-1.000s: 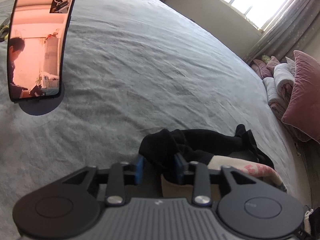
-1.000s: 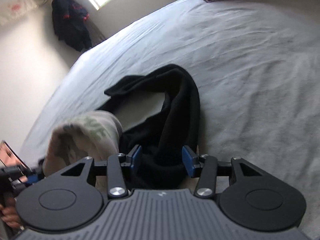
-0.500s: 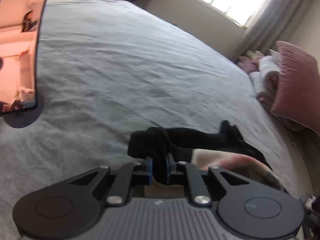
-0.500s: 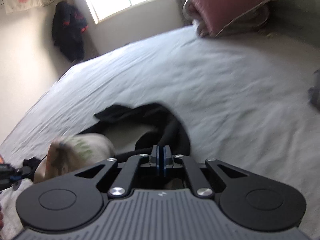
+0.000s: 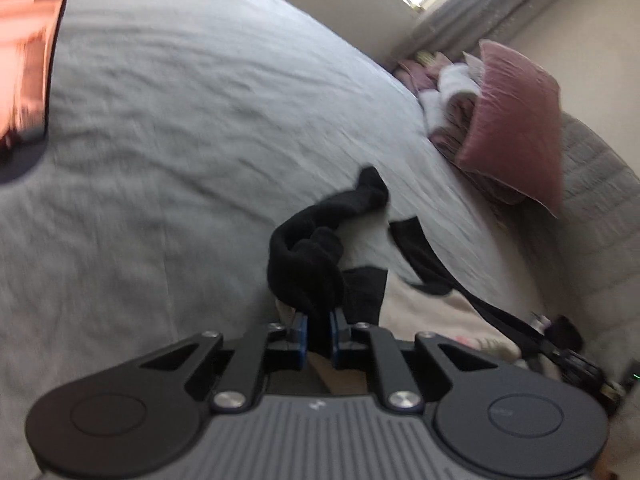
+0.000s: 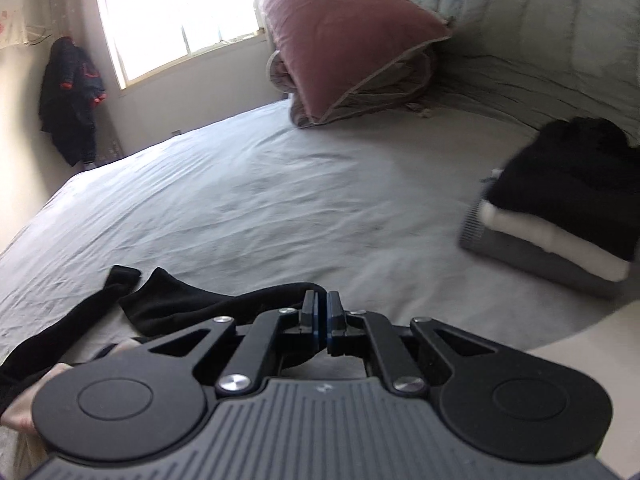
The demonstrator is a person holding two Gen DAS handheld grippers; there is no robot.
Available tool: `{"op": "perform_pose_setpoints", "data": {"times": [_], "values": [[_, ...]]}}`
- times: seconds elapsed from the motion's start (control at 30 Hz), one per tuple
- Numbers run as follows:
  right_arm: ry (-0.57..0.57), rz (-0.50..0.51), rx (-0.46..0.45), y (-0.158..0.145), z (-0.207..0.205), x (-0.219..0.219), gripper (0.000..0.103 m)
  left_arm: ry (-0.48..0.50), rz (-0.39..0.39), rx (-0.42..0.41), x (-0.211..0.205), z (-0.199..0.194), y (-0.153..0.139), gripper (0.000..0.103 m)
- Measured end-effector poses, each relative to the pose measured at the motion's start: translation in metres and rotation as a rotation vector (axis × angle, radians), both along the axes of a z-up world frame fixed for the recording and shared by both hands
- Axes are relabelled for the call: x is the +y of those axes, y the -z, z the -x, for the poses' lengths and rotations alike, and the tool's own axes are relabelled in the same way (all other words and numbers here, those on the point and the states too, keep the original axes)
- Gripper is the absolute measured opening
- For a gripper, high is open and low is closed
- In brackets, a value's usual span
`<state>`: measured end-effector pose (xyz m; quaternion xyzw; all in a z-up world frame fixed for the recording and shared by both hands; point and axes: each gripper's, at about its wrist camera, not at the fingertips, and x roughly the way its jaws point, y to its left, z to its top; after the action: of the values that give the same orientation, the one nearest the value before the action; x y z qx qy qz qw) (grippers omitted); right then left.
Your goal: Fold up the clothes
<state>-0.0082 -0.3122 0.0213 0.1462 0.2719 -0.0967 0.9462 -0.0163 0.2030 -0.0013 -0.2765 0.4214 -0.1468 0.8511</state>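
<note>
A garment with black sleeves [image 5: 308,264] and a cream body [image 5: 420,308] hangs low over the grey bed sheet [image 5: 180,120]. My left gripper [image 5: 318,320] is shut on a bunched black part of it. The rest trails to the right, blurred by motion. In the right wrist view, the same black fabric [image 6: 192,300] stretches leftward from my right gripper [image 6: 321,308]. That gripper is shut, with the fabric edge pinched between the blue pads. A bit of the cream body [image 6: 24,412] shows at the lower left.
A pink pillow [image 6: 344,32] on folded bedding lies at the head of the bed. A stack of folded clothes [image 6: 560,216] sits at the right. A phone screen on a stand [image 5: 24,40] stands at the far left. A dark jacket [image 6: 72,92] hangs by the window.
Both grippers went from open around the black fabric to shut on it. They have since risen and drawn apart, pulling the crumpled garment out longer.
</note>
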Motion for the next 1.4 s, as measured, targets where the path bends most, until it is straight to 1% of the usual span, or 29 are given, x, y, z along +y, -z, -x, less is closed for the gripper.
{"op": "perform_pose_setpoints", "data": {"times": [0.1,0.2,0.3,0.37,0.4,0.47,0.5,0.53,0.57,0.63,0.67,0.7,0.73,0.8,0.87,1.0,1.13,1.2,1.3,1.37,1.4], "values": [[0.007,0.007,0.024,0.005,0.012,-0.011,0.004,0.083,-0.008,0.028,-0.003,0.011,0.006,0.01],[0.004,0.01,0.058,0.011,0.023,-0.018,0.004,0.143,-0.061,0.064,-0.011,0.019,0.017,0.01],[-0.011,-0.002,0.147,0.026,0.025,-0.019,0.004,0.184,-0.136,0.124,-0.019,0.021,0.031,0.01],[-0.026,-0.015,0.208,0.037,0.024,-0.02,0.004,0.206,-0.18,0.142,-0.023,0.018,0.037,0.01],[-0.035,-0.022,0.221,0.039,0.023,-0.019,0.004,0.216,-0.19,0.141,-0.024,0.017,0.037,0.01],[-0.05,-0.032,0.227,0.04,0.021,-0.018,0.005,0.264,-0.228,0.091,-0.026,0.017,0.028,0.025],[-0.058,-0.038,0.23,0.04,0.02,-0.017,0.008,0.291,-0.249,0.062,-0.028,0.017,0.023,0.047],[-0.065,-0.043,0.233,0.04,0.02,-0.016,0.009,0.287,-0.276,0.018,-0.026,0.018,0.016,0.063],[-0.073,-0.048,0.236,0.04,0.019,-0.016,0.015,0.273,-0.294,-0.02,-0.024,0.018,0.009,0.065],[-0.089,-0.035,0.224,0.037,0.014,-0.011,0.018,0.251,-0.285,-0.061,-0.02,0.013,-0.002,0.067],[-0.096,-0.025,0.215,0.035,0.012,-0.008,0.028,0.234,-0.27,-0.075,-0.017,0.01,-0.005,0.069],[-0.104,-0.015,0.206,0.033,0.009,-0.005,0.043,0.211,-0.25,-0.084,-0.016,0.005,-0.006,0.074],[-0.112,-0.005,0.197,0.032,0.007,-0.002,0.047,0.187,-0.23,-0.092,-0.014,0.0,-0.007,0.076],[-0.127,0.014,0.18,0.028,0.002,0.004,0.047,0.153,-0.204,-0.102,-0.019,-0.01,-0.005,0.078],[-0.143,0.034,0.162,0.024,-0.003,0.01,0.047,0.125,-0.201,-0.09,-0.029,-0.024,0.001,0.078],[-0.185,0.028,0.141,0.021,-0.022,0.023,0.047,0.096,-0.238,-0.083,-0.05,-0.049,0.007,0.078],[-0.247,0.03,0.118,0.019,-0.044,0.046,0.048,0.055,-0.328,-0.091,-0.075,-0.074,0.01,0.077],[-0.272,0.04,0.122,0.021,-0.055,0.058,0.048,0.036,-0.371,-0.097,-0.085,-0.083,0.012,0.077],[-0.297,0.059,0.137,0.028,-0.072,0.073,0.048,0.022,-0.386,-0.086,-0.096,-0.095,0.018,0.075],[-0.299,0.068,0.151,0.034,-0.081,0.079,0.048,0.019,-0.376,-0.076,-0.101,-0.101,0.022,0.072],[-0.3,0.068,0.162,0.037,-0.085,0.081,0.048,0.017,-0.372,-0.071,-0.104,-0.104,0.025,0.07]]}}
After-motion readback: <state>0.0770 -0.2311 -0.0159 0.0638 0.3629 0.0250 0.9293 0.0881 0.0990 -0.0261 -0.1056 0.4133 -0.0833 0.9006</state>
